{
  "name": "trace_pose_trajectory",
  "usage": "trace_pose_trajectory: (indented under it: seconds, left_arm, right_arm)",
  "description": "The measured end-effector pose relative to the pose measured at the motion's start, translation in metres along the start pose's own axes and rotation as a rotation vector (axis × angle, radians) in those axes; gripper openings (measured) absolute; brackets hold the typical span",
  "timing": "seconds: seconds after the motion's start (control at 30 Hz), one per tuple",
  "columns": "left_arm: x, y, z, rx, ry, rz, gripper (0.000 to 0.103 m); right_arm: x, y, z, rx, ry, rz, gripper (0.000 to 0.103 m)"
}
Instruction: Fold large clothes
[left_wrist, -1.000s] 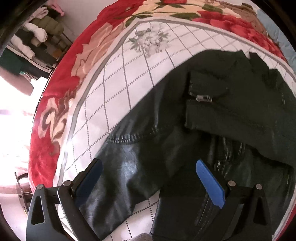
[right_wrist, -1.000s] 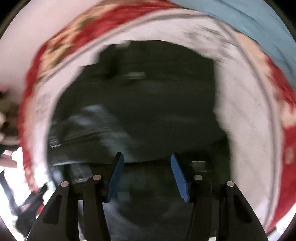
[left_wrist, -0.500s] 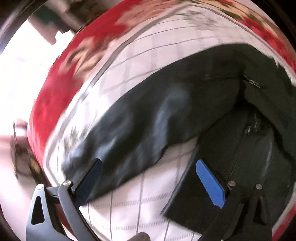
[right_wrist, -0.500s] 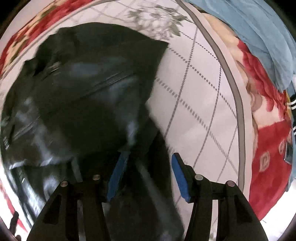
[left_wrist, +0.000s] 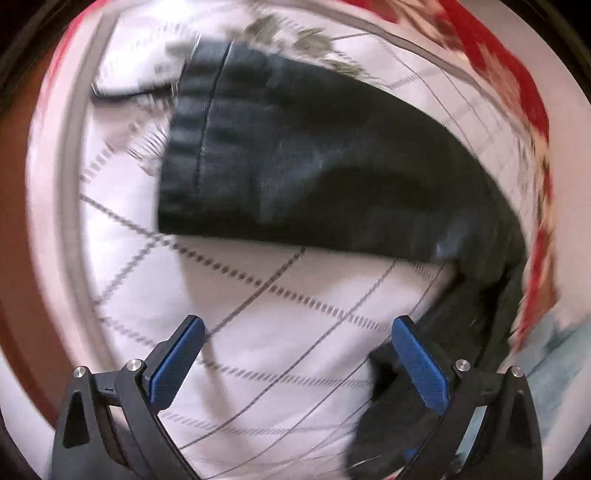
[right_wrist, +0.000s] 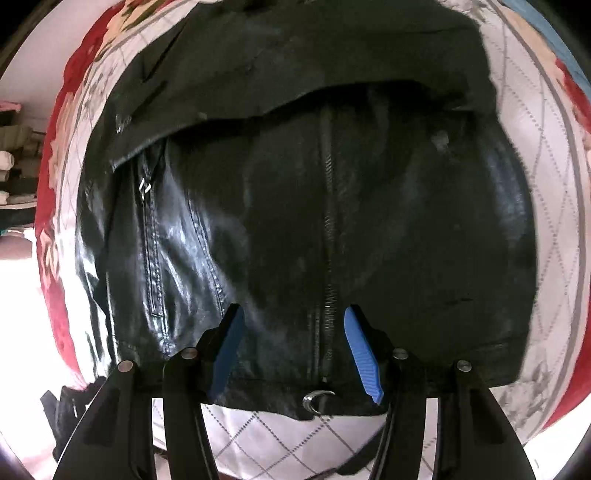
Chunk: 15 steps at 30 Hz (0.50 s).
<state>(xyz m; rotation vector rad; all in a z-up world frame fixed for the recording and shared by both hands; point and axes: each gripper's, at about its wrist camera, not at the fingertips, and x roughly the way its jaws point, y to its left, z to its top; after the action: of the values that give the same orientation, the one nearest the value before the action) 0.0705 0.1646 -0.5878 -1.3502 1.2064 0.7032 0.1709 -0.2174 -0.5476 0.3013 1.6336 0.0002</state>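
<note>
A black leather jacket (right_wrist: 295, 221) lies spread on the bed, its front zipper (right_wrist: 328, 240) running toward me. My right gripper (right_wrist: 293, 350) is open and empty, hovering over the jacket's bottom hem, with the zipper between its fingers. In the left wrist view one black sleeve (left_wrist: 295, 166) stretches across the white quilt, its ribbed cuff (left_wrist: 188, 147) at the left. My left gripper (left_wrist: 295, 362) is open and empty above bare quilt, just short of the sleeve, with the jacket's edge (left_wrist: 472, 314) by its right finger. This view is motion-blurred.
The bed is covered by a white diamond-stitched quilt (left_wrist: 258, 295) with a grey band and red floral border (right_wrist: 51, 184). Light blue cloth (right_wrist: 554, 40) lies at the far right edge. Folded clothes on shelves (right_wrist: 14, 166) stand beyond the bed's left side.
My left gripper has swung from the jacket body out toward the sleeve and its cuff. My right gripper has shifted back over the jacket's front and hem. Both stay open.
</note>
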Motion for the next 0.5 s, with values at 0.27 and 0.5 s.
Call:
trace_pose_trajectory:
  seconds: [0.27, 0.5]
  left_arm:
    - [0.005, -0.017, 0.046, -0.128, -0.153, -0.027, 0.101]
    - [-0.003, -0.056, 0.085, -0.045, -0.334, 0.168, 0.024]
  right_arm:
    - [0.024, 0.019, 0.026, 0.033, -0.007, -0.011, 0.059]
    - [0.020, 0.022, 0.027, 0.051, -0.031, -0.005, 0.059]
